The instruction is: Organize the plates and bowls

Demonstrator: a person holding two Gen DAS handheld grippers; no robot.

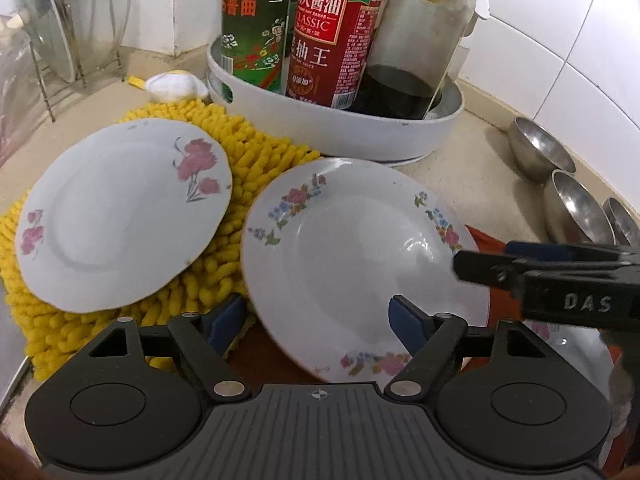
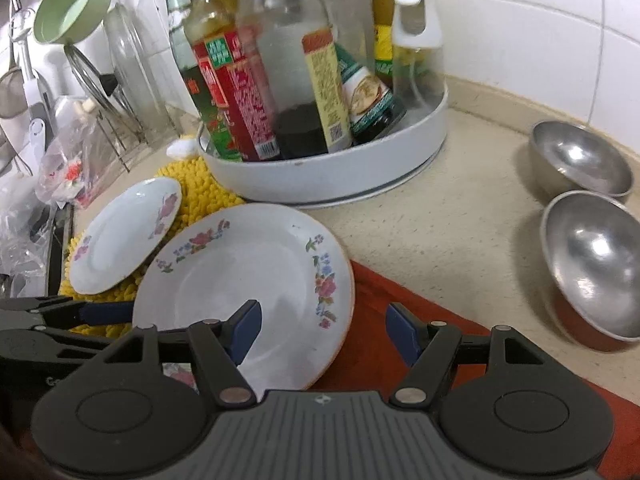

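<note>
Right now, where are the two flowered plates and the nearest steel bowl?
Left plate [image 1: 120, 216], left wrist view, bare centre.
Right plate [image 2: 248, 280], right wrist view, bare centre.
Steel bowl [image 2: 596, 264], right wrist view, inner wall.

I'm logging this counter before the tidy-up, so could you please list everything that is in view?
Floral plates: two, white; the pink-flowered plate lies on the yellow mat, the multicolour-flowered plate beside it, over the red cloth.
Chenille mat: one, yellow, under the left plate.
Cloth: one, red-orange, on the counter.
Steel bowls: at least two, silver, right side.
Condiment tray: one, white, holding bottles.
Soy sauce bottle: one, red label.
Rack: wire, far left.
Left gripper: black, blue pads, open.
Right gripper: same, open.
</note>
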